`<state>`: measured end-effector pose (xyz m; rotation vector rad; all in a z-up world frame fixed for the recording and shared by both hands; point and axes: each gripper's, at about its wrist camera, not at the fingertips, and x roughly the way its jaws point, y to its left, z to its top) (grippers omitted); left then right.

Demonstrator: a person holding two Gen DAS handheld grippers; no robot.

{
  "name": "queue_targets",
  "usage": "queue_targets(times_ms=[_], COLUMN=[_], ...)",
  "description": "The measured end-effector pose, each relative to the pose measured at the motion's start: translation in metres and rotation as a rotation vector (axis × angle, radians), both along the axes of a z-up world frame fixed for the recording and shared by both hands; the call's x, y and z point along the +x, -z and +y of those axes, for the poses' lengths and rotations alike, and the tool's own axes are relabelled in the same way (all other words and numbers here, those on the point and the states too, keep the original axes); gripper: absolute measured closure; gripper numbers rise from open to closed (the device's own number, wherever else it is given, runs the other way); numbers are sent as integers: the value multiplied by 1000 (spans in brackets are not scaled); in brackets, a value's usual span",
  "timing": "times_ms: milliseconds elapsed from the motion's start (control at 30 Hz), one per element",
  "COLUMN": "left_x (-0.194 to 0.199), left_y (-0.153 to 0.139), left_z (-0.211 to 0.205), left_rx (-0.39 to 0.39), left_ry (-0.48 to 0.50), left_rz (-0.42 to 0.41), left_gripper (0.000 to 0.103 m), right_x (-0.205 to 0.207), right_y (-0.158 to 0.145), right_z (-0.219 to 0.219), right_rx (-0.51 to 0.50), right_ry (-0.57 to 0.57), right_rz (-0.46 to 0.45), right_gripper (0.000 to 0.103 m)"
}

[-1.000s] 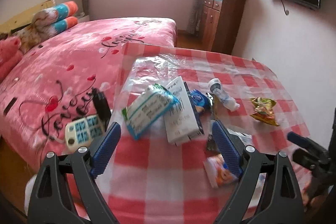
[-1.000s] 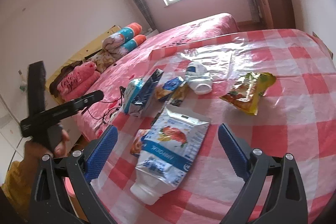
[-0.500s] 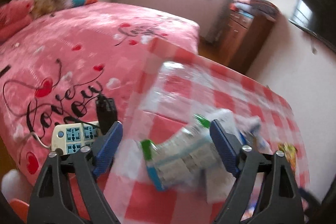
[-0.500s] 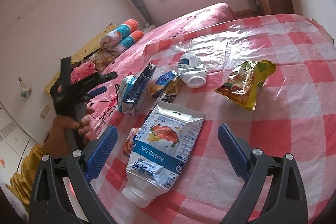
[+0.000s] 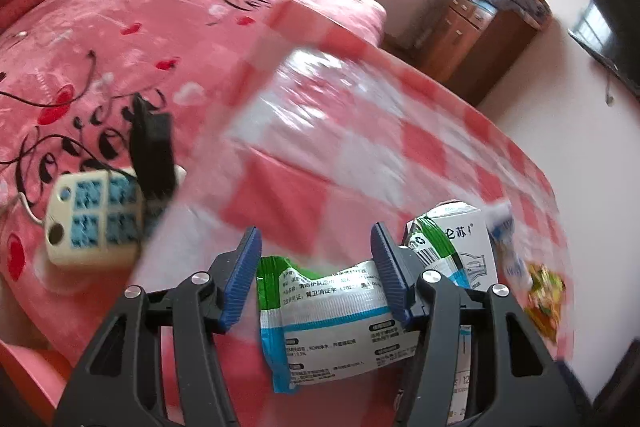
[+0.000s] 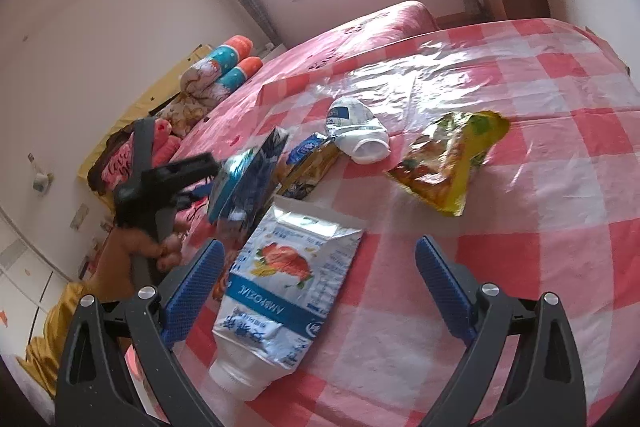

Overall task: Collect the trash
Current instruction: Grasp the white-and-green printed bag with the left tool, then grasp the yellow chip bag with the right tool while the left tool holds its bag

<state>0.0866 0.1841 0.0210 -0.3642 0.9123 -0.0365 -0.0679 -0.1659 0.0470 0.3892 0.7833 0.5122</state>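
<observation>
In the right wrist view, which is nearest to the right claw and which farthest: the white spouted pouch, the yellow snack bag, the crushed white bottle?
From the right claw:
1. White spouted pouch, between the fingers, toward the left one.
2. Yellow snack bag, beyond, to the right.
3. Crushed white bottle, farthest, near the middle.

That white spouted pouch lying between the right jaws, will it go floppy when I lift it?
Probably. The spouted pouch lies flat and creased, so it looks nearly empty, light and limp. Its glossy film may slip; the capped spout end seems the only stiff part.
</observation>
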Motion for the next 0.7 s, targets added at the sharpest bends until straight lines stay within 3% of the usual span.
queue_targets(times_ms=[267, 400, 567, 700], left_x=[-45, -64, -84, -102], left_y=[-1, -2, -23, -38], left_z=[-54, -75, -75, -79], left_rx=[-26, -56, 34, 142], left_ry=[117, 235, 343, 514], left_rz=[27, 50, -43, -127], left_gripper=[46, 46, 38, 32], right_x=[2, 2, 3, 1], right_y=[2, 3, 4, 4], right_z=[-20, -22, -20, -19], right_rx=[4, -8, -11, -9], right_ry=[50, 49, 39, 31], right_rz=[6, 11, 28, 31], right_gripper=[8, 8, 8, 8])
